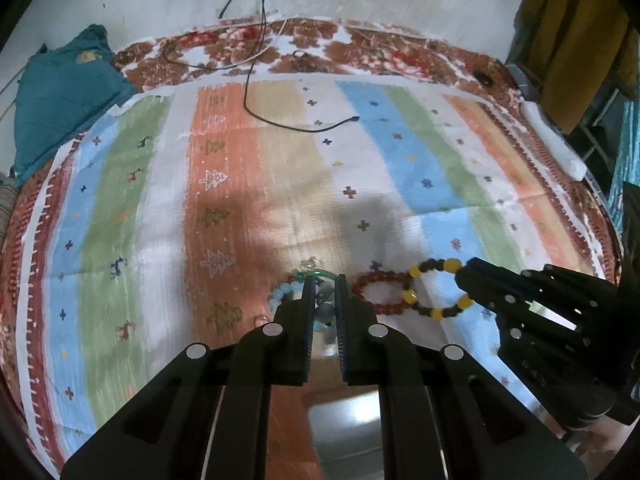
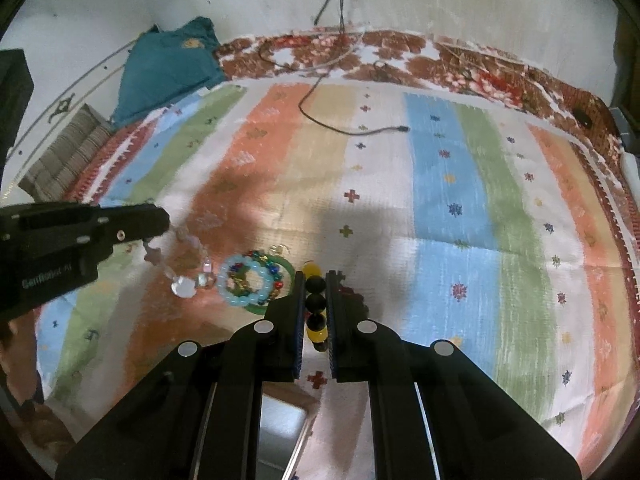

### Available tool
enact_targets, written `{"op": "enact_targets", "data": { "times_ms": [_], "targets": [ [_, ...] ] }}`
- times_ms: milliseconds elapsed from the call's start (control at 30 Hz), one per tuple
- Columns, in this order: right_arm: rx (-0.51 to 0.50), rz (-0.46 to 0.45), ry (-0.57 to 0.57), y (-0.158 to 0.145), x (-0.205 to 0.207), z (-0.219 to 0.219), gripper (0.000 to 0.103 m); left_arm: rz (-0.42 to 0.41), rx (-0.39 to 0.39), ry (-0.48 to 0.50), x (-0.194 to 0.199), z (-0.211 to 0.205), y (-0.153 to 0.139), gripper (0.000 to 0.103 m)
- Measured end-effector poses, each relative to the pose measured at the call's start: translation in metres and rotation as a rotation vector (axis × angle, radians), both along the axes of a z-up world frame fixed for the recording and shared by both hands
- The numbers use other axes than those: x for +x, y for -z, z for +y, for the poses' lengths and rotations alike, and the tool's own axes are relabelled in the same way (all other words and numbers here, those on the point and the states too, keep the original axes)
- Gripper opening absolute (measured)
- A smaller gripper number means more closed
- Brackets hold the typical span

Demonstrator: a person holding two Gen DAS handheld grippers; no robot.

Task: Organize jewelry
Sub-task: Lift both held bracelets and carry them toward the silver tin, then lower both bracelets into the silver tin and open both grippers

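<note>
Both grippers are busy at once. The right gripper is clenched on the yellow-and-black bead bracelet: in its own view black and yellow beads sit squeezed between the two fingers, and the left wrist view shows the loop hanging out from its tip, apparently touching the dark red bead bracelet lying on the striped bedspread.

Over to the left gripper, and it too is closed on something: a clear crystal bead strand trails from its tip in the right wrist view, with pale beads and a larger clear ball drooping toward the cloth. Whether that ball rests on the cloth I can't tell.

Just beside the strand lies a small pile: a light blue bead bracelet overlapping a green bangle, with a multicoloured bead string in the ring.

So this looks like the sorting step, each gripper with one piece picked out. No tray or box is clear to see, only a greyish shape low in both views. The next move calls for carrying each piece clear of its neighbours without snagging them.
</note>
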State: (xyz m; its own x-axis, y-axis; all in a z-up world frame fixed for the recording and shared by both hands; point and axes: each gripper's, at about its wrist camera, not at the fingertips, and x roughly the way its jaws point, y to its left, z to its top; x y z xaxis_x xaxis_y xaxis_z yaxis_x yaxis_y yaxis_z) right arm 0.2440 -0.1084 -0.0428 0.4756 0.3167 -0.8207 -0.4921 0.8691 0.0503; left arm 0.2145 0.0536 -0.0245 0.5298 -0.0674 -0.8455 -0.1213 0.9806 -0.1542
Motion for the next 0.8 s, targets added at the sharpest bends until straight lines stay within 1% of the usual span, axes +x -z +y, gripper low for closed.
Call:
{"op": "enact_targets", "data": {
  "times_ms": [167, 300, 533, 800],
  "targets": [
    [0.023, -0.022, -0.006, -0.009, -0.015, -0.003, 0.01, -0.04, 0.002, 0.026, -0.021, -0.016, -0.012, 0.009],
    [0.027, -0.04, -0.008, -0.014, -0.025, -0.005, 0.01, -0.052, 0.002, 0.038, -0.032, -0.024, -0.014, 0.009],
    [0.05, -0.063, -0.017, -0.022, -0.045, -0.01, 0.01, -0.075, -0.003, 0.048, -0.051, -0.03, -0.02, 0.009],
    [0.059, -0.073, -0.036, -0.025, -0.065, -0.014, 0.01, -0.092, -0.011, 0.046, -0.07, -0.031, -0.022, 0.009]
  ]
}}
